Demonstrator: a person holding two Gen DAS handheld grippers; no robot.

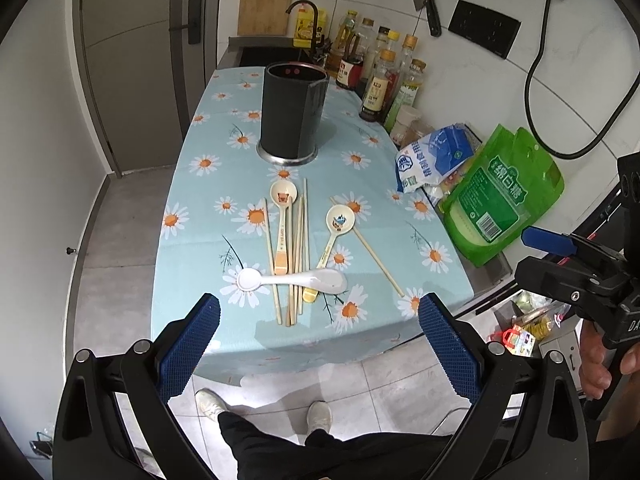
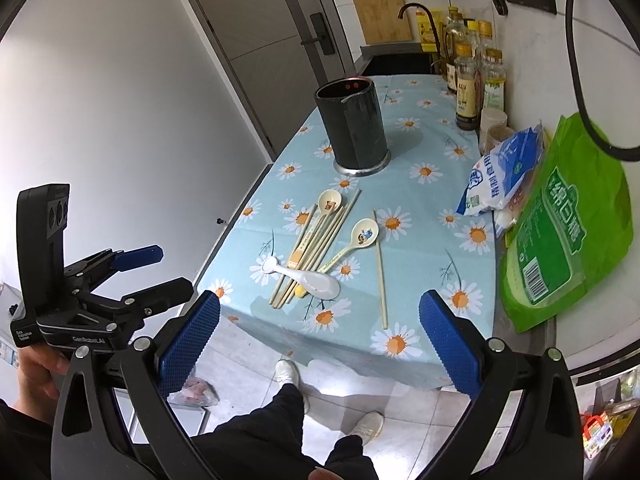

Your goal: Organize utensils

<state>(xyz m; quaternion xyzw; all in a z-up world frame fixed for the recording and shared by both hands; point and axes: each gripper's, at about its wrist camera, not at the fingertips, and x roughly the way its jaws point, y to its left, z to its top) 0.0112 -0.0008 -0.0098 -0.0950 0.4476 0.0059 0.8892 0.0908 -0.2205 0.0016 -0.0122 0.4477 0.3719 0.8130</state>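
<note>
Currently the left gripper (image 1: 319,312) hovers off the near edge of the desk (image 1: 200,184), jaws wide and empty. Likewise the right gripper (image 2: 319,312) hangs off that edge, jaws wide, holding nothing. Nearest the jaws, a white spoon (image 1: 294,279) lies crosswise over a bundle of chopsticks (image 1: 298,248). Two cream spoons (image 1: 282,216) (image 1: 335,232) lie beside and among them, bowls pointing away. One loose chopstick (image 1: 368,246) lies apart, toward the right. Beyond stands a dark holder (image 1: 291,114), upright. Bottles (image 1: 384,76) and bags (image 1: 500,196) line the right side.
</note>
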